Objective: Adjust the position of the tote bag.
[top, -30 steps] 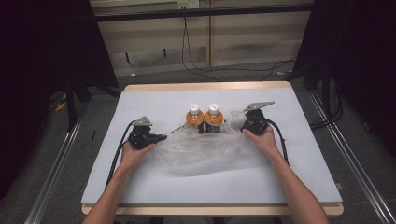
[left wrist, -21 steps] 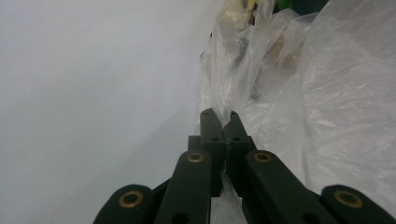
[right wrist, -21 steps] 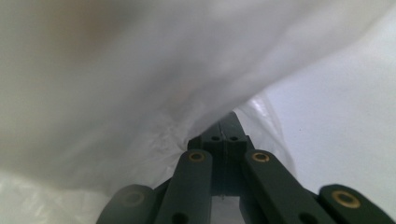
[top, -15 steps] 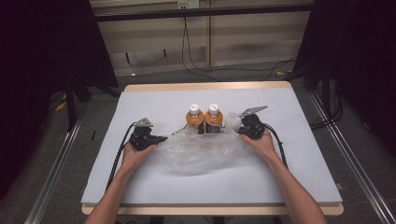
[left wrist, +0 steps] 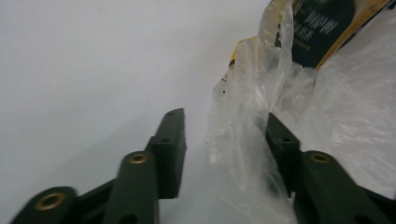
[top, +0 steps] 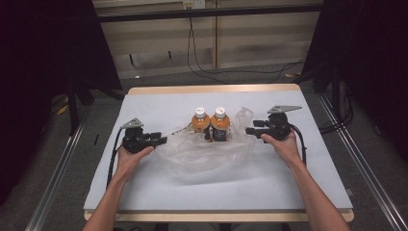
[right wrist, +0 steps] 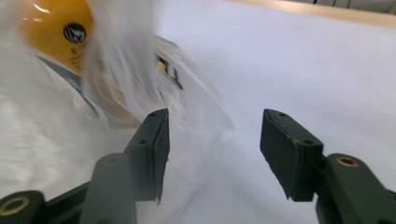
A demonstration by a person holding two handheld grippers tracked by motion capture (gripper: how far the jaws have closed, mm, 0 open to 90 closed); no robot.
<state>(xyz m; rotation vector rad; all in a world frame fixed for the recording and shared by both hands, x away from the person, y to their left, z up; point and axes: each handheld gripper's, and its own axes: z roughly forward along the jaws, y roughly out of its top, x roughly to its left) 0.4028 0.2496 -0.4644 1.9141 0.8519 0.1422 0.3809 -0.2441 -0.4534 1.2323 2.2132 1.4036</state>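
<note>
Clear crinkled plastic bag [top: 202, 156] around two orange bottles [top: 211, 124]: I've just opened both grippers' jaws, releasing its edges; next, I judge, regrip lower.

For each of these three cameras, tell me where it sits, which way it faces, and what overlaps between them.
High view: above the person's side, facing forward and down on the table; both forearms, left gripper, right gripper.
Left gripper view: on that gripper, along its open jaws at the plastic bag.
Right gripper view: likewise, open jaws beside the bag.
Shared: bag and orange bottles.
</note>
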